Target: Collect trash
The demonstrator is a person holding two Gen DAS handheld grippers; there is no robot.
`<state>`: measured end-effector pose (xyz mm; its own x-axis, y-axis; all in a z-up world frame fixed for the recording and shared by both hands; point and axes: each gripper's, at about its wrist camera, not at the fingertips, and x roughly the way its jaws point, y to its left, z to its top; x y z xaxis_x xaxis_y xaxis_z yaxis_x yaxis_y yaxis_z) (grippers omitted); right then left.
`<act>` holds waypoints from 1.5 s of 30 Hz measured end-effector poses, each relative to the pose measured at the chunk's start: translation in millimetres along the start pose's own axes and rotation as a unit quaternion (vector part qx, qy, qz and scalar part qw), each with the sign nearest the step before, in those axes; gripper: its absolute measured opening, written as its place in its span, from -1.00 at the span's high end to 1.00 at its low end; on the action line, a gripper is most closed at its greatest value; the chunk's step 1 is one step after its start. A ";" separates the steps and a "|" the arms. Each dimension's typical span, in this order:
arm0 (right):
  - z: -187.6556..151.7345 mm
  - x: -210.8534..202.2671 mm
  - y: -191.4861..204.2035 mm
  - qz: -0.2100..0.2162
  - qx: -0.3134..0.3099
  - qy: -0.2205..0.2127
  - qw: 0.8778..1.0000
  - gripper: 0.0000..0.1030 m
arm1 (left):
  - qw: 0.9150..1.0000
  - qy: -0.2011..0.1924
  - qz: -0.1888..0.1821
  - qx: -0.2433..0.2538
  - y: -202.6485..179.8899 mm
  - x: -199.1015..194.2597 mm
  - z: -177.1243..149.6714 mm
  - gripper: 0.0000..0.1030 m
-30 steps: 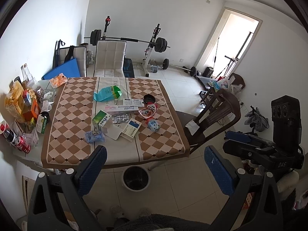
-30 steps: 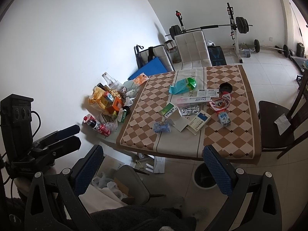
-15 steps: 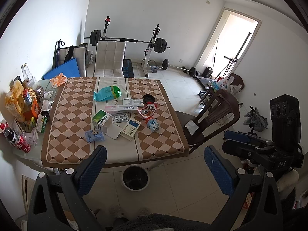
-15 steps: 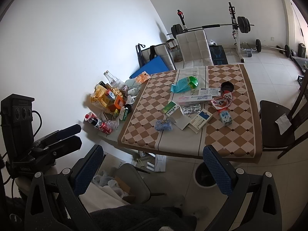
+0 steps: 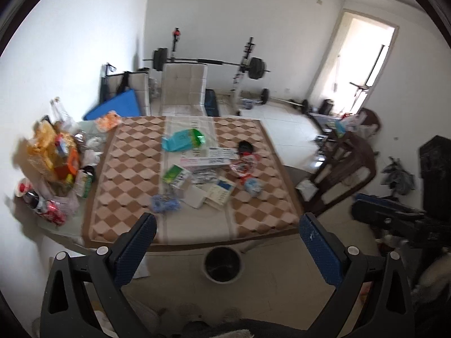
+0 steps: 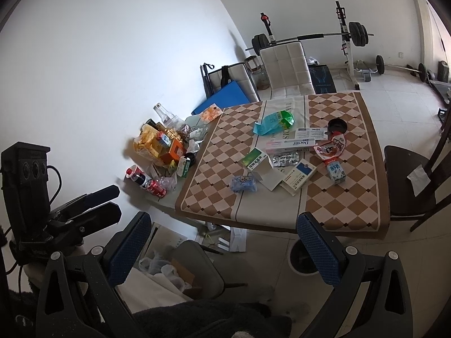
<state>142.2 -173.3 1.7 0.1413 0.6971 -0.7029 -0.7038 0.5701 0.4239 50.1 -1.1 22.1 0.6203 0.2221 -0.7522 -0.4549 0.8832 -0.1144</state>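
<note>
Trash lies on the checked tablecloth [image 5: 126, 174] [image 6: 220, 169]: a teal bag [image 5: 183, 139] [image 6: 273, 121], a green-white box [image 5: 176, 174] [image 6: 255, 159], a toothpaste box [image 5: 208, 162] [image 6: 290, 144], a blue-white box [image 5: 221, 190] [image 6: 298, 174], a blue crumpled wrapper [image 5: 165, 204] [image 6: 242, 183], a red wrapper [image 5: 245, 163] [image 6: 332, 146] and a small carton [image 5: 252, 187] [image 6: 336, 170]. A round bin [image 5: 222, 263] [image 6: 303, 260] stands on the floor at the table's near edge. My left gripper [image 5: 225, 242] and right gripper [image 6: 222, 236] are open, empty, short of the table.
Snacks, bottles and cans [image 5: 53, 166] [image 6: 160, 152] crowd the table's left side. A dark chair [image 5: 344, 169] [image 6: 408, 180] stands to the right. A white chair [image 5: 183, 90] and a barbell rack [image 5: 248, 64] are behind. A grey chair [image 6: 194, 262] and bags sit near left.
The left wrist view has swung so the table sits further right and looks closer; it is motion-blurred. The right wrist view has moved slightly nearer the table. Both grippers stay open.
</note>
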 end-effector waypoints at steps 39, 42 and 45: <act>59.0 553.9 -232.6 -0.278 0.154 0.251 0.914 -0.63 | 0.924 0.296 0.182 0.157 81.2 466.4 33.7 -1.00; 47.8 539.9 -245.9 -0.276 0.137 0.269 0.913 -0.63 | 0.915 0.322 0.155 0.187 74.8 486.6 27.5 -1.00; 41.2 531.4 -256.3 -0.265 0.139 0.292 0.908 -0.64 | 0.905 0.353 0.142 0.190 76.9 509.8 20.2 -1.00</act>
<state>426.4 69.0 -457.0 -0.0415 -0.0114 -0.9991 -0.4301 0.9027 0.0076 344.2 188.4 -357.1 -0.1109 0.2611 -0.9589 -0.1964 0.9401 0.2787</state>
